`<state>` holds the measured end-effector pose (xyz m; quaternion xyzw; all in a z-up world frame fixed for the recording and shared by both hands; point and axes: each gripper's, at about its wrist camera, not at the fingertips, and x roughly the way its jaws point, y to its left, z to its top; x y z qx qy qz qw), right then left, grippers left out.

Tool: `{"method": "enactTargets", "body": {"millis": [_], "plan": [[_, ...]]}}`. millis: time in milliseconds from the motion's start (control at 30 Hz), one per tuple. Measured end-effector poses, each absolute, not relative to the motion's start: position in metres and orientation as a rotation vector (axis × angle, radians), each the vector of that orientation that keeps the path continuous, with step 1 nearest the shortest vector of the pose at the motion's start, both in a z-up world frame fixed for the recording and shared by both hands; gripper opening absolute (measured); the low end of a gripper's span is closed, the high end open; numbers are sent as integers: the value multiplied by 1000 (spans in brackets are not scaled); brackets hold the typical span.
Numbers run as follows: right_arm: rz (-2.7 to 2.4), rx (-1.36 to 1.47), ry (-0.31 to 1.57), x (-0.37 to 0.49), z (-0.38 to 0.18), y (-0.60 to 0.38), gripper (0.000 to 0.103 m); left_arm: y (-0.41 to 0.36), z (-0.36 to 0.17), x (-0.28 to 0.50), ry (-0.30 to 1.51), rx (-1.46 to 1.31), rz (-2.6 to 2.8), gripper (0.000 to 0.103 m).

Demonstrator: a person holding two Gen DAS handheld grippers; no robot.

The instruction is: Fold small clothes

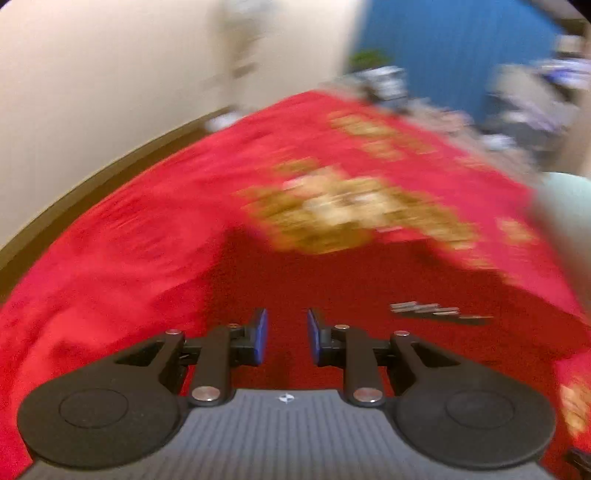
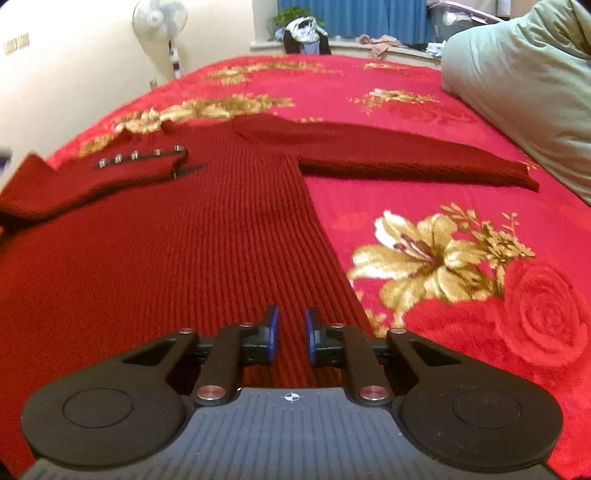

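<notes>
A dark red ribbed knit sweater (image 2: 177,240) lies flat on a bright red floral bedspread (image 2: 461,177). Its right sleeve (image 2: 406,155) stretches out to the right; its left sleeve (image 2: 92,177) is folded across the body, and a row of metal buttons (image 2: 136,155) shows there. My right gripper (image 2: 290,332) hovers over the sweater's lower right part, open and empty. The left wrist view is motion-blurred; my left gripper (image 1: 284,336) is open and empty over the dark red knit (image 1: 332,288), with the buttons (image 1: 436,310) to its right.
A pale green pillow (image 2: 517,81) lies at the bed's right side. A standing fan (image 2: 162,22) is by the cream wall at back left. Clothes and clutter (image 2: 306,33) sit on the windowsill under blue curtains.
</notes>
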<state>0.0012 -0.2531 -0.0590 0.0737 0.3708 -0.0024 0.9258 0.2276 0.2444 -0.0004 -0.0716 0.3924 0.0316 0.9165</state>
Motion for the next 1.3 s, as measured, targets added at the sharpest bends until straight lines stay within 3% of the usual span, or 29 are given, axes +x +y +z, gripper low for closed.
{"method": "enactTargets", "body": {"millis": [100,200,467,633,667,700,733,767,967,1167,1200,1300], "plan": [[38,242,712,15,-46,-244,18,269,-3,228,834,-202,158,26],[130,356,694,42,-39,-222,33,281,3,225,805,-240,188,26],[217,701,800,154,-63,-147,50,286,6,238,801,-264,169,26],[123,725,805,203,-74,-116,51,291,3,244,798,-268,161,26],[115,711,797,208,-72,-112,45,292,3,244,797,-270,161,26],[112,695,793,214,-70,-109,24,293,3,245,797,-275,161,26],[105,663,797,220,-67,-107,12,294,3,246,797,-280,161,26],[98,640,790,222,-63,-108,10,295,3,247,796,-283,160,26],[-20,548,400,185,-4,-145,9,288,2,252,809,-280,129,26],[-180,559,736,210,-54,-201,19,266,-8,258,865,-243,47,26],[-189,556,729,206,-55,-205,25,261,-11,259,883,-230,25,26],[-292,534,675,189,-48,-213,30,244,-20,261,922,-182,-36,26]]}}
